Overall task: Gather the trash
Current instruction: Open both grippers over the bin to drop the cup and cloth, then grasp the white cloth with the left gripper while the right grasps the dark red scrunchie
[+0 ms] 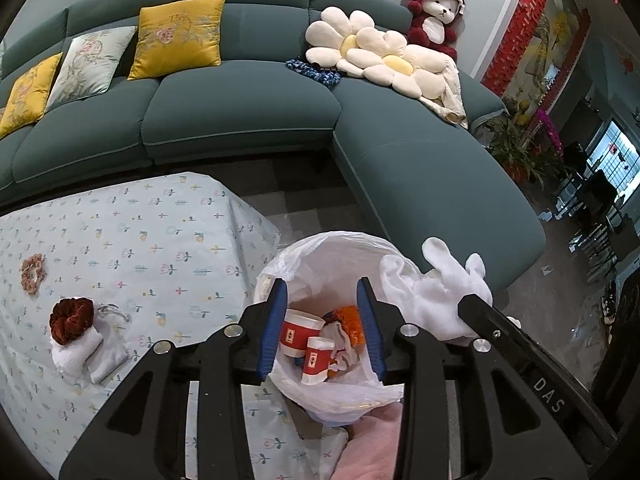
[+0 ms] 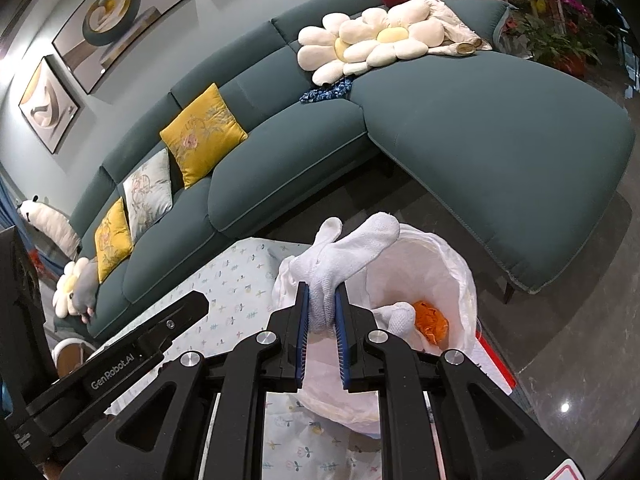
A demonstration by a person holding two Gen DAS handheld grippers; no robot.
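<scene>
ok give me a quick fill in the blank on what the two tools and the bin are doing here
1. The right tool is shut on a white ____.
2. The left tool hangs open above the lined ____.
3. The two red-banded cups lie ____ the bin.
4. The dark red scrunchie lies on the ____.

Missing: sock; bin; inside; table

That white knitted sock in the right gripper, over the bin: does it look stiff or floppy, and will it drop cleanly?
The white knitted sock is probably floppy: it bunches and folds where the right gripper pinches it. It seems light, with loose ends sticking up rather than dragging. Its textured knit might cling to the ridged pads, so it may not fall straight into the white-lined bin.
</scene>
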